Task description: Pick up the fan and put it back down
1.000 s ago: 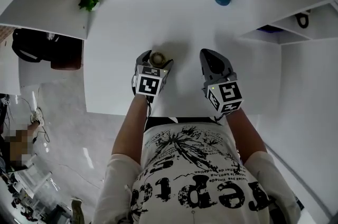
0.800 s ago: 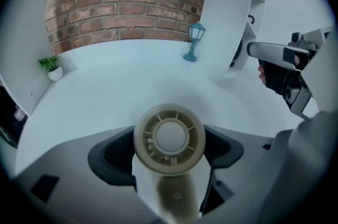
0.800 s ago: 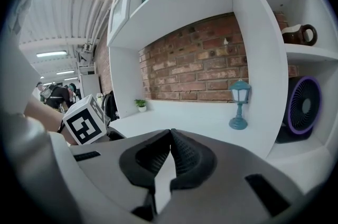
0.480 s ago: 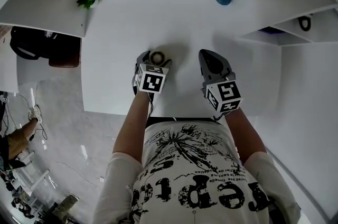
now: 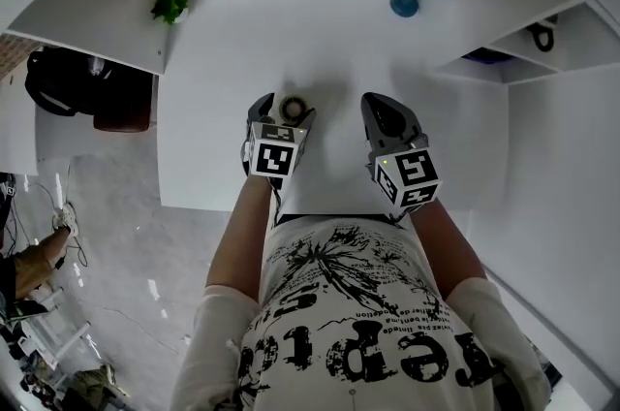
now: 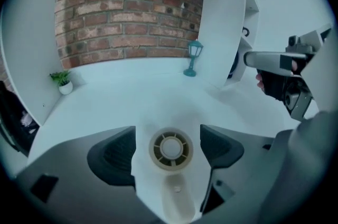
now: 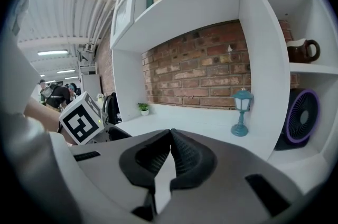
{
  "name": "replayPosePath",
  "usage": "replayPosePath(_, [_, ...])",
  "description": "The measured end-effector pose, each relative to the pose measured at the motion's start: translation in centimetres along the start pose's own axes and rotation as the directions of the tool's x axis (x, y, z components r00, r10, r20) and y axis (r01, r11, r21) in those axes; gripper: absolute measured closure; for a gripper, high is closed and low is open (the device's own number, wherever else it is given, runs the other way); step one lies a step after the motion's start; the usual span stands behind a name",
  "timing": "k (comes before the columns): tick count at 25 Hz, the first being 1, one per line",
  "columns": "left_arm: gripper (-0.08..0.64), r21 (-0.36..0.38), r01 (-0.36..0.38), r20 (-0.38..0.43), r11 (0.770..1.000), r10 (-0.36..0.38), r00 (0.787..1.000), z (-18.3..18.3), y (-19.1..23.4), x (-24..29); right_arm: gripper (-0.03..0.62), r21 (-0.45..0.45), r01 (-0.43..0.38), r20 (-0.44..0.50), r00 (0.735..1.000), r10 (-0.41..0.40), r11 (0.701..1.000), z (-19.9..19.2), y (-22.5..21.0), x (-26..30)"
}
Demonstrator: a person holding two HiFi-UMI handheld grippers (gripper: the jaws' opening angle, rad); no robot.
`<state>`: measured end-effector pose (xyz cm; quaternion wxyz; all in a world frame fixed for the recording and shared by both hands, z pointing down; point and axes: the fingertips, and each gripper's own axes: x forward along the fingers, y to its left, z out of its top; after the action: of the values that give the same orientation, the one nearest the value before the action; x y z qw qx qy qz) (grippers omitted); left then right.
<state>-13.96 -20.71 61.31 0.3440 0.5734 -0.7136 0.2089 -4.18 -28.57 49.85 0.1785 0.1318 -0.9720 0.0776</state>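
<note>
The fan point(image 6: 170, 149) is noted on the table point(image 5: 232, 41), between the released left gripper point(image 5: 283, 113) jaws and clear of both, with the right gripper point(image 7: 170, 134) clenched and empty; square, centred closure is advised before any lift.

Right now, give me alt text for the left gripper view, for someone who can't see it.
A small cream fan lies on the white desk between the open left tongs, touching neither pad. Beyond stand a teal lantern and a potted plant, against a brick wall.
</note>
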Motion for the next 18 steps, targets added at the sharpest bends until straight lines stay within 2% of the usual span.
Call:
replayPosePath(3, [0.175,0.039,0.021,0.079,0.999,-0.024,0.997,2.7,0.0,-2.9,0.577,-0.020,0.002,0.022,1.000,-0.002,1.000,1.6,1.2,-0.6])
replayPosePath(5, [0.184,0.052,0.028,0.159,0.998,-0.036,0.987,5.0,0.1,-5.0,0.577,-0.033,0.013,0.049,0.999,-0.011,0.999,3.0,1.5,-1.1])
replayPosePath(6, [0.226,0.052,0.018,0.201,0.998,-0.029,0.979,6.1,0.3,-6.2,0.577,-0.035,0.022,0.064,0.998,-0.020,0.999,3.8,1.7,-1.3])
replayPosePath(8, [0.388,0.043,-0.023,0.276,0.999,0.010,0.961,7.9,1.1,-9.0,0.577,-0.034,0.040,0.090,0.995,-0.036,0.999,5.0,2.1,-1.8])
replayPosePath(13, [0.468,0.028,-0.068,0.402,0.997,0.051,0.914,10.5,2.7,-15.4,0.577,-0.052,0.061,0.152,0.987,-0.052,0.997,8.1,4.0,-3.5])
replayPosePath(16, [0.537,0.039,-0.060,0.467,0.997,0.035,0.884,11.7,2.9,-18.4,0.577,-0.068,0.081,0.193,0.979,-0.066,0.994,9.6,4.6,-4.3])
replayPosePath(18, [0.546,0.064,-0.042,0.519,0.997,0.003,0.855,12.5,2.7,-20.4,0.577,-0.075,0.086,0.220,0.973,-0.067,0.993,10.6,5.2,-4.8])
